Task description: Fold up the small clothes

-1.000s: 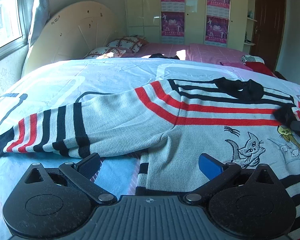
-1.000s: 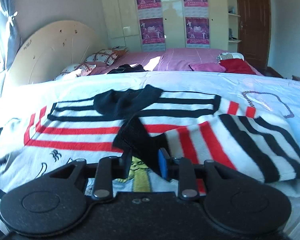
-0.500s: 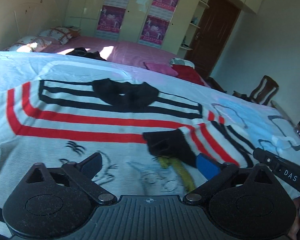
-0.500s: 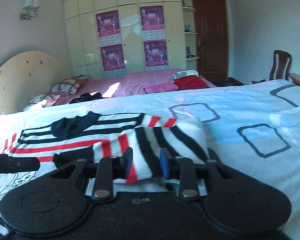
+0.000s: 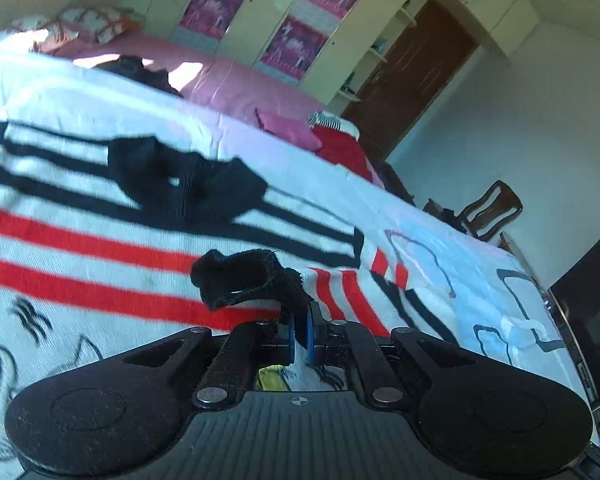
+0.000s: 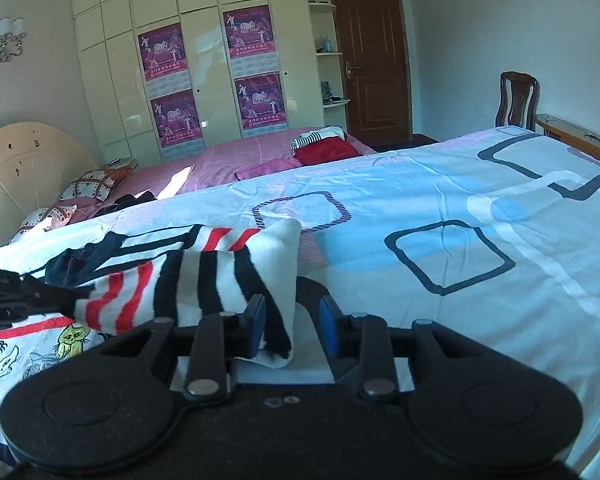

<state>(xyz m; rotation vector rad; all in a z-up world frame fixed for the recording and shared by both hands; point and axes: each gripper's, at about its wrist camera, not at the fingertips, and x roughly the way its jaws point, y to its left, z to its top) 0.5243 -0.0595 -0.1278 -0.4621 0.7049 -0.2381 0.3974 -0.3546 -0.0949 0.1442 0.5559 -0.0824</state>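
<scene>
left wrist: low, tilted, close over the sweater [image 5: 100, 240]
right wrist: low, level, beside it
shared: sweater, wardrobe [image 6: 204, 60]

A white sweater [image 5: 100, 264] banded in red and black, with a black collar [image 5: 184, 184] and cartoon cats [image 6: 74, 338], lies on a pale blue bedspread [image 6: 460, 208] printed with dark outlined squares; far behind, a pink bed [image 6: 236, 156] and magenta posters [image 6: 164, 54].

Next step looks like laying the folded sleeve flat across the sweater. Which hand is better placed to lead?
Left. The left gripper has just closed its jaws on the black cuff of the sleeve, so it can probably steer that end. The right gripper has its jaws apart around the fold, gripping nothing.
</scene>
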